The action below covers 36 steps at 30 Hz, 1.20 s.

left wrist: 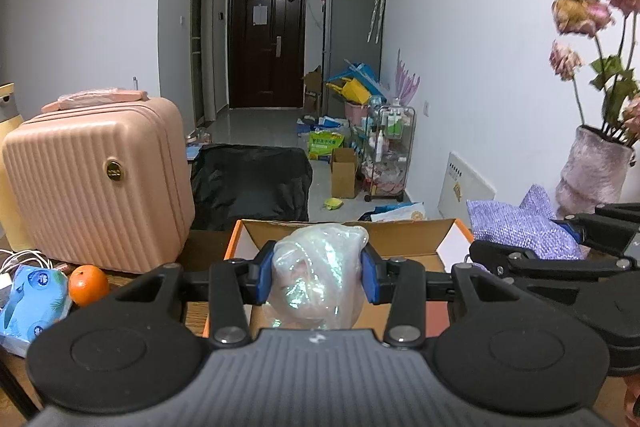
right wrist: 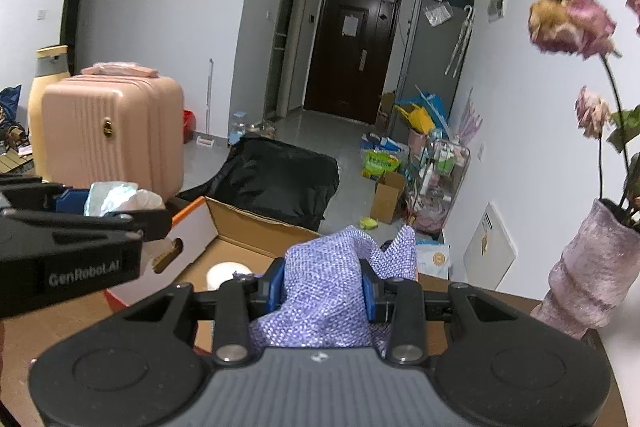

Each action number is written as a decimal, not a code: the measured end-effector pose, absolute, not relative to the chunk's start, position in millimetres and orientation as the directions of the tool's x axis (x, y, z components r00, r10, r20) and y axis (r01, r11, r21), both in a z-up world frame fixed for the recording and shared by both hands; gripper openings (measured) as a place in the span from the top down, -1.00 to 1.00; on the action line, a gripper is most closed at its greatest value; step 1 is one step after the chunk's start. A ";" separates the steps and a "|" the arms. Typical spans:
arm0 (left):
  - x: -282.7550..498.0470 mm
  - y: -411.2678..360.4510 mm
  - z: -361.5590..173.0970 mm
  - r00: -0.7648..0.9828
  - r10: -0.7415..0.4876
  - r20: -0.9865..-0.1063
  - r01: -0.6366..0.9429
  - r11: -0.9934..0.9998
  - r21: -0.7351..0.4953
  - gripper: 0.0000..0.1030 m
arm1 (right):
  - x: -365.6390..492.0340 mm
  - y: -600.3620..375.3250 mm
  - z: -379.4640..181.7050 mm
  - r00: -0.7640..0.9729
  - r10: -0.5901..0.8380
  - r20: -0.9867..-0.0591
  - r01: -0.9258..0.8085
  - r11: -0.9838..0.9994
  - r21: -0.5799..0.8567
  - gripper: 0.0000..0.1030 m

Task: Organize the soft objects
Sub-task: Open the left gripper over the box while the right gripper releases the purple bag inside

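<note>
My left gripper (left wrist: 318, 277) is shut on a crumpled clear plastic bag (left wrist: 318, 275), held over the near part of an open cardboard box (left wrist: 412, 233) with orange sides. The bag (right wrist: 120, 199) and the left gripper (right wrist: 120, 217) also show at the left of the right wrist view. My right gripper (right wrist: 323, 287) is shut on a purple woven cloth (right wrist: 332, 279), held beside the box's (right wrist: 240, 227) right side. In the left wrist view the cloth (left wrist: 516, 223) and right gripper (left wrist: 560, 239) appear at the right. A white round object (right wrist: 222, 275) lies inside the box.
A pink suitcase (left wrist: 100, 179) stands on the table to the left, with an orange (left wrist: 88, 285) and a blue tissue pack (left wrist: 32, 299) in front of it. A purple vase with dried roses (right wrist: 592, 275) stands at the right. A black bag (left wrist: 252, 183) lies beyond the table.
</note>
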<state>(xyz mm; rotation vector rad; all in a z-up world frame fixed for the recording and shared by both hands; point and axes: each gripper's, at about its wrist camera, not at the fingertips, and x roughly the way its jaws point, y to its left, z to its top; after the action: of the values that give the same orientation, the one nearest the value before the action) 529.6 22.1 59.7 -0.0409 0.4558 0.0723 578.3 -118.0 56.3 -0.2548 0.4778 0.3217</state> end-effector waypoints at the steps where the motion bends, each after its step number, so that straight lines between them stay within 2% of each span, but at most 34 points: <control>1: 534.3 20.3 57.6 0.892 0.066 -0.446 -0.082 0.996 -0.018 0.17 | 584.4 -117.6 53.7 0.836 0.240 -0.493 -0.358 0.920 -0.160 0.30; 19: 605.3 24.2 3.9 0.828 0.157 -0.538 -0.173 0.985 0.022 0.17 | 660.6 -123.5 -2.4 0.771 0.202 -0.603 -0.344 0.930 -0.128 0.30; 28: 622.3 38.8 -27.5 0.791 0.188 -0.582 -0.220 0.975 0.015 0.17 | 669.8 -126.4 -24.1 0.761 0.221 -0.610 -0.351 0.931 -0.101 0.30; 36: 629.1 47.9 -51.1 0.787 0.204 -0.582 -0.246 0.969 0.007 0.17 | 671.7 -124.5 -35.0 0.766 0.235 -0.599 -0.360 0.928 -0.096 0.30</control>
<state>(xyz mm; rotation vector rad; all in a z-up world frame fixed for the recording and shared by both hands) 629.1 47.9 -51.1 -0.0704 0.6189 0.2427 671.7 -124.5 -35.0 -0.2106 0.6198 0.3257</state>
